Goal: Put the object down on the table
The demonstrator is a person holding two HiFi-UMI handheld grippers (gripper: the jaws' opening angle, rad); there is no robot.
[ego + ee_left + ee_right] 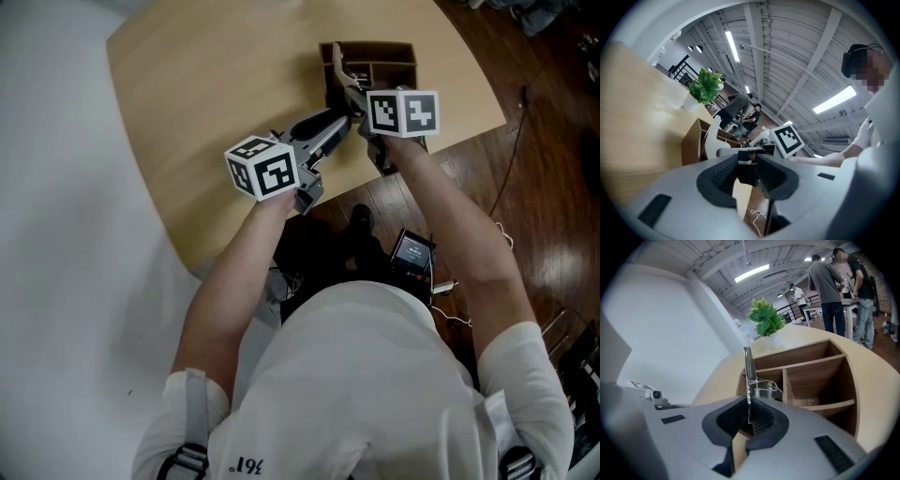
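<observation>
Our right gripper (749,405) pinches the thin silver spring-loaded metal tool (748,366) upright, clear of the pale wooden table (206,84) at twelve o'clock. Our left gripper (749,161), jaws spread, seems ready to steady it.

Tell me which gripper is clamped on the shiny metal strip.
The right gripper: its jaws pinch the upright metal strip with the spring. The left gripper shows only something dark between its jaws.

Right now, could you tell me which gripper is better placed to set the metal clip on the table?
Right: the right gripper is shut on the metal clip, above the table by the wooden organizer.
</observation>
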